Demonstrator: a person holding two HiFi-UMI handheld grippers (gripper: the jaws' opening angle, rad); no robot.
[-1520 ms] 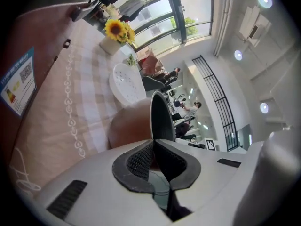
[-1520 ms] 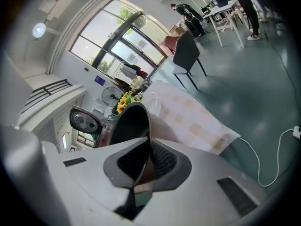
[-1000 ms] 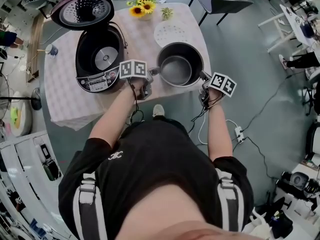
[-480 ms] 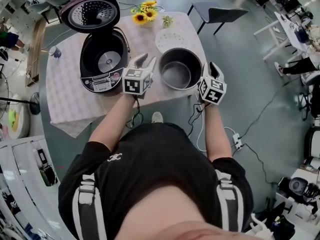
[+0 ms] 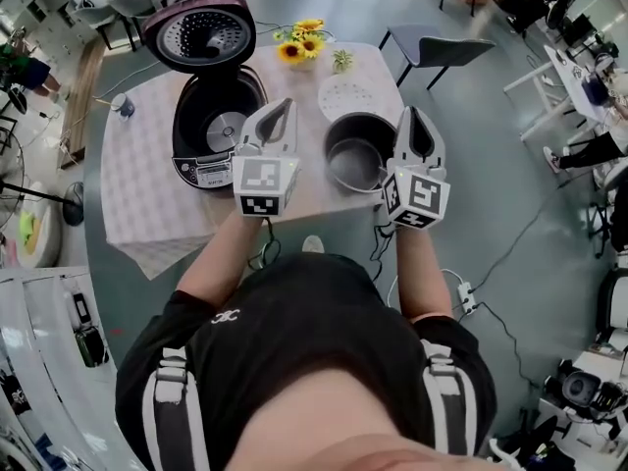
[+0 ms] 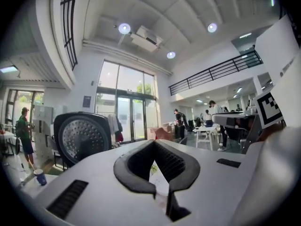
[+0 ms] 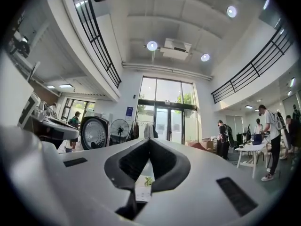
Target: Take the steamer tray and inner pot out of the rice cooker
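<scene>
The L hand-held gripper (image 5: 279, 108) & R hand-held gripper (image 5: 412, 114) are held up off the bench (image 5: 147, 184), pointing flat, not down. Jaws on both have just been closing & are now shut, w/ nothing btw them. The inner pot (image 5: 355, 160) sits just right of the rice cooker (image 5: 221, 130), down low btw the two. The steamer tray (image 5: 345, 94) lies flat right of the cooker too, a bit further back, near the pot. The cooker is open & looks empty inside, so I think both things are out. The R one is nearer the pot.
</scene>
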